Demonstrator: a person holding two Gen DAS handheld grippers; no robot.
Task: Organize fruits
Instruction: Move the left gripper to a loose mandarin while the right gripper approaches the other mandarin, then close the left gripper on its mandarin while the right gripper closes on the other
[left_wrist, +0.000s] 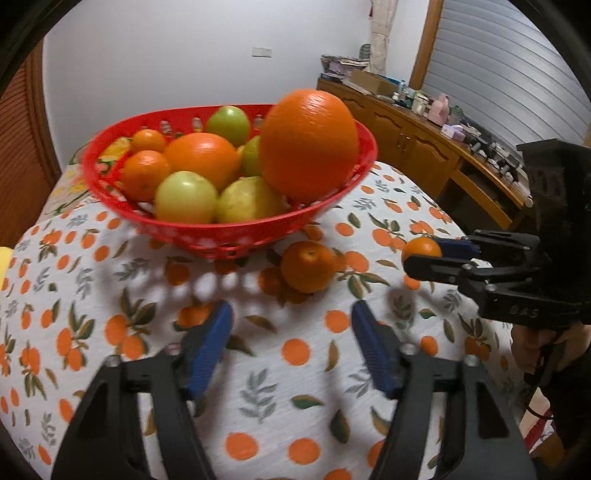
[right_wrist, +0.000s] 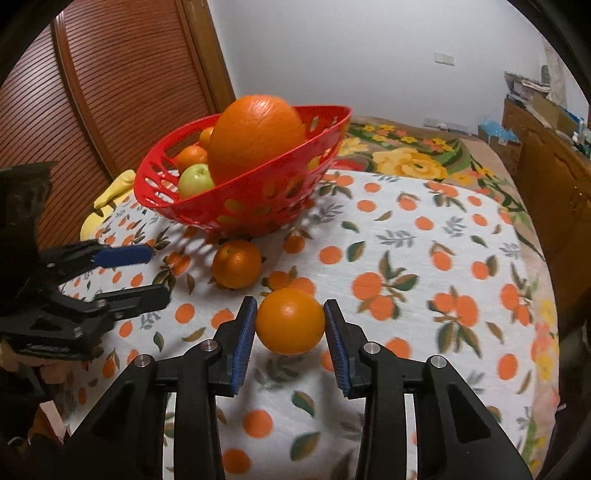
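Item: small orange (right_wrist: 290, 321), held. Sits squarely between the blue pads (right_wrist: 243, 339) of the right gripper (right_wrist: 290, 325), both pads touching or all but touching its flanks; jaws closed onto it. Whether it rests on the cloth or is just lifted cannot be told. In the left wrist view the same fruit (left_wrist: 422, 249) shows at the tips of that gripper (left_wrist: 424, 254).

Item: second loose orange (right_wrist: 236, 263), free on the patterned tablecloth (right_wrist: 406, 236), between the held fruit and the basket, just in front of the basket's foot.

Item: red basket (right_wrist: 236, 206), beyond both loose oranges, up and slightly left from the right jaws. Contents: a very large orange (right_wrist: 256, 138) at the near rim, smaller oranges and green fruit (right_wrist: 195, 181).

Item: left gripper (left_wrist: 291, 343), jaws spread wide, grasping nothing, aimed at the free orange (left_wrist: 307, 266), which lies straight ahead and slightly right of their centreline. Judged the nearer hand for that fruit.

Note: the round fruit has no long axis; approach direction matters little. The right hand's likely route to the basket passes over the free orange.
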